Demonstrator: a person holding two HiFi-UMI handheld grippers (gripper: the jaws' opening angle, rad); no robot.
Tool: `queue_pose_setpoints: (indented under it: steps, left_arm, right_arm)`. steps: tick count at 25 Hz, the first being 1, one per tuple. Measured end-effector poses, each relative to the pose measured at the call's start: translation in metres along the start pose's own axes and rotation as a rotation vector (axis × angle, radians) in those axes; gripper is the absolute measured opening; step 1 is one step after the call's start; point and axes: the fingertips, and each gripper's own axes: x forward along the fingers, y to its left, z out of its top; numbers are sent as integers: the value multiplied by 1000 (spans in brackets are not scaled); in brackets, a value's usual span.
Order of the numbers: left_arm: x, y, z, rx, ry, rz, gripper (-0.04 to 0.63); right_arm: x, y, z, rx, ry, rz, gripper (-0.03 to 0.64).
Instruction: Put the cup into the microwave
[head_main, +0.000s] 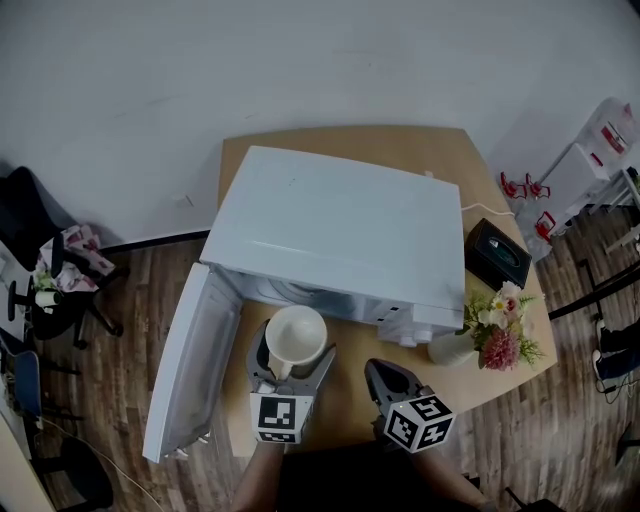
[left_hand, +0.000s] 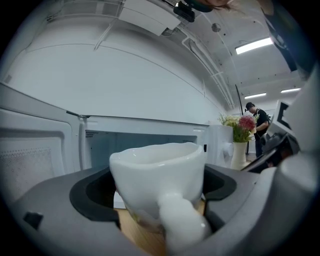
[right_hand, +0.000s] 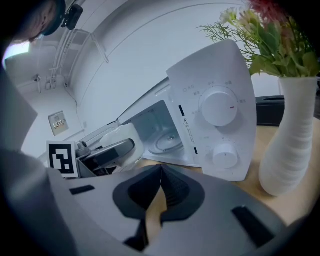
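A white cup (head_main: 295, 338) sits upright between the jaws of my left gripper (head_main: 292, 368), which is shut on it just in front of the open white microwave (head_main: 340, 225). In the left gripper view the cup (left_hand: 160, 180) fills the middle, its handle toward the camera, with the microwave's cavity (left_hand: 145, 142) straight behind it. The microwave door (head_main: 190, 360) hangs open to the left. My right gripper (head_main: 388, 378) is shut with nothing in it, low over the table to the right of the cup. In the right gripper view the jaws (right_hand: 160, 187) meet, and the cavity's glass turntable (right_hand: 167, 142) shows.
A white vase of flowers (head_main: 490, 335) stands on the wooden table (head_main: 440, 160) right of the microwave's control panel (right_hand: 215, 130). A black box (head_main: 497, 252) lies behind it. Chairs (head_main: 40, 270) stand on the floor at left, and a person (left_hand: 259, 125) stands far off.
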Motion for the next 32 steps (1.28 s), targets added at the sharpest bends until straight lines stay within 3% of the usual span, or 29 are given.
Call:
queue_pose_setpoints:
  steps: [12,32]
  left_arm:
    - [55,37,-16,11,13,28,479]
    - [133,56,-21,50,0,10,479]
  right_arm:
    - [16,7,-8,-17,40,-4,-6]
    - [28,4,-28,16,112,-52,-6]
